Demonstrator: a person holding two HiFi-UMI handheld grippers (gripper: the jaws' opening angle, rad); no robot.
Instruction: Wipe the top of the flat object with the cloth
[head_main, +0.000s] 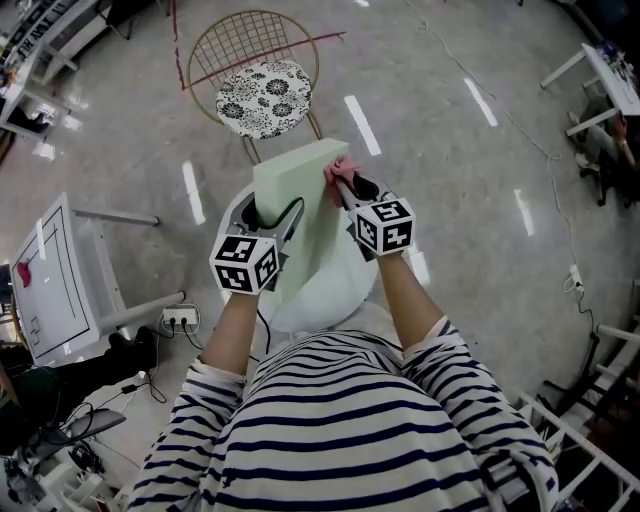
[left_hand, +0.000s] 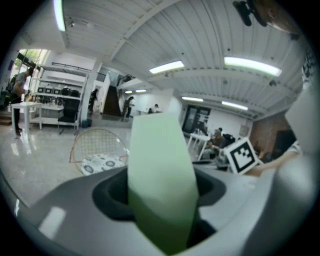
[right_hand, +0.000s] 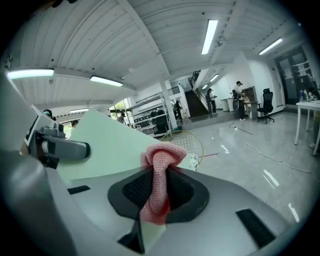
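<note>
Slab (head_main: 300, 185) spreads left gripper (head_main: 277, 222); right gripper (right_hand: 159, 192) pinches cloth (right_hand: 161, 159).

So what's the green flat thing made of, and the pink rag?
The green slab looks like matte foam, thick and plain, though stiff board is possible. The pink cloth looks like woven fabric: mesh texture shows and it bunches.

In the head view, a gold wire chair (head_main: 250, 40) with a black-and-white floral cushion (head_main: 264, 98) stands at twelve o'clock on the glossy grey floor (head_main: 450, 180). A white table (head_main: 60, 275) sits at nine o'clock, a power strip (head_main: 181, 319) at eight and another white desk (head_main: 612, 75) at two. The right gripper view shows a staircase (right_hand: 199, 97) at one o'clock and an office chair (right_hand: 268, 106) at three.
</note>
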